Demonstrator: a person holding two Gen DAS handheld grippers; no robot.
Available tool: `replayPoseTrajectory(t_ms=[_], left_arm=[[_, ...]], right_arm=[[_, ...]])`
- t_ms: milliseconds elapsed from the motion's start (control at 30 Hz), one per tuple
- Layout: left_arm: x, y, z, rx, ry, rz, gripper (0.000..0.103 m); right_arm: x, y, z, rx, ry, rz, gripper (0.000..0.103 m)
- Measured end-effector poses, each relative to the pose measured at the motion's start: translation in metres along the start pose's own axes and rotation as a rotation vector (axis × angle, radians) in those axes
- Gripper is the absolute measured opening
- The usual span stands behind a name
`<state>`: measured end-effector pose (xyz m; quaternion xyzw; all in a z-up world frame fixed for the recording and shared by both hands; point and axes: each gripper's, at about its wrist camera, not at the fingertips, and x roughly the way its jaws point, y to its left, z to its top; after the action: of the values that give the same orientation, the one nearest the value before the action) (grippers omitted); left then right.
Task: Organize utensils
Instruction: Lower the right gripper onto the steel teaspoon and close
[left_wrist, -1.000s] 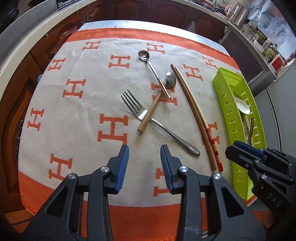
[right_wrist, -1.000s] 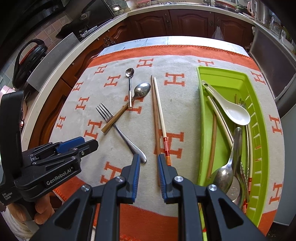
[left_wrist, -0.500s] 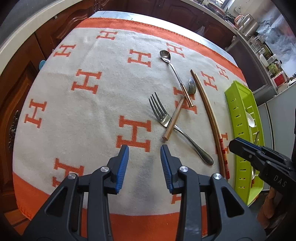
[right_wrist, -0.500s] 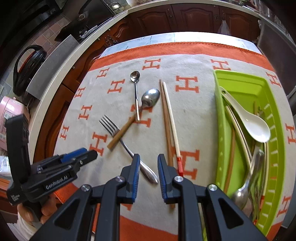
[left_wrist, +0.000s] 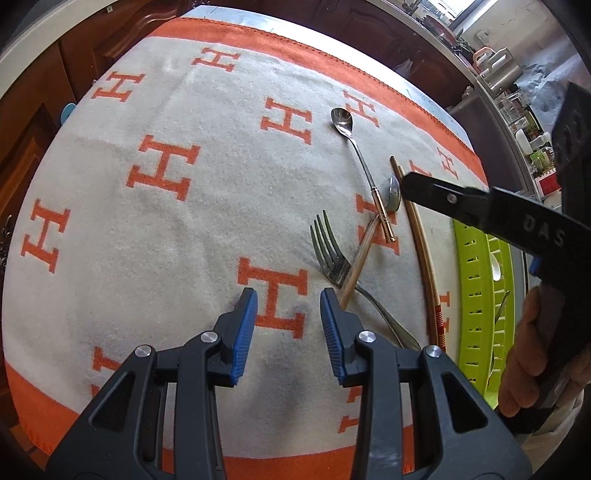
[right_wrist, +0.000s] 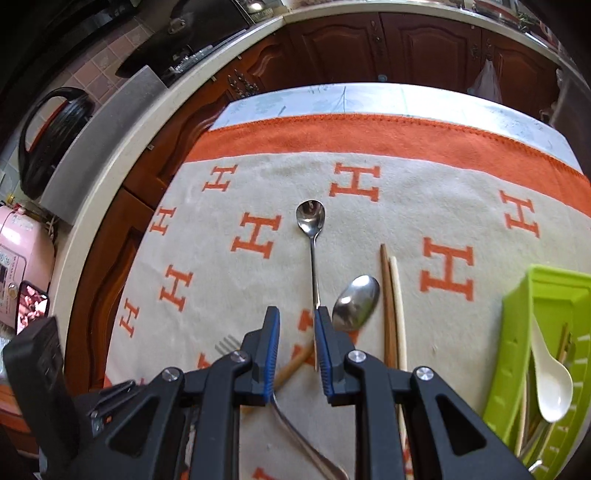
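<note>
My right gripper (right_wrist: 295, 332) hangs over the crossed pile at the blanket's centre, jaws partly open with nothing between them. My left gripper (left_wrist: 284, 321) is likewise parted and empty, above bare orange-and-cream H-patterned blanket (left_wrist: 166, 229).

Risk, in my judgement: the slim steel teaspoon with a gilt handle end (right_wrist: 314, 258) lies across the wood-handled steel spoon (right_wrist: 356, 302), whose handle crosses the steel fork (left_wrist: 328, 254). Closing on one piece may drag or flip its neighbours. The narrow jaw gap leaves little margin on flat, slippery metal.

From the teaspoon, the wood-handled spoon sits at 4 o'clock, the pair of long chopsticks (right_wrist: 391, 314) at 3 o'clock, and the lime-green slotted plastic tray (right_wrist: 517, 332) beyond them, already holding a white ceramic spoon (right_wrist: 550, 380).
</note>
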<state>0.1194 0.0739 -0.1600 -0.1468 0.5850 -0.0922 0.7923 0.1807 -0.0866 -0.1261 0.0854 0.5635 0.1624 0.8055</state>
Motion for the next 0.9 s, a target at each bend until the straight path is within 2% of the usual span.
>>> replayPoseTrajectory(t_ms=[367, 467, 533, 700, 900], left_arm=[[-0.007, -0.003, 0.002, 0.040, -0.017, -0.024, 0.032], [-0.010, -0.004, 0.002, 0.052, -0.020, -0.025, 0.032], [-0.013, -0.006, 0.001, 0.063, -0.024, -0.026, 0.032], [-0.022, -0.018, 0.003, 0.126, -0.045, -0.018, 0.032], [-0.025, -0.047, 0.005, 0.274, -0.049, -0.012, 0.032]], right_arm=[[0.039, -0.001, 0.019, -0.016, 0.080, -0.090, 0.018], [0.044, 0.006, 0.018, -0.052, 0.084, -0.148, 0.006], [0.044, 0.008, 0.017, -0.059, 0.081, -0.157, 0.004], [0.032, 0.000, 0.012, -0.011, 0.050, -0.105, 0.004], [-0.016, -0.017, -0.001, 0.055, -0.032, -0.012, 0.004]])
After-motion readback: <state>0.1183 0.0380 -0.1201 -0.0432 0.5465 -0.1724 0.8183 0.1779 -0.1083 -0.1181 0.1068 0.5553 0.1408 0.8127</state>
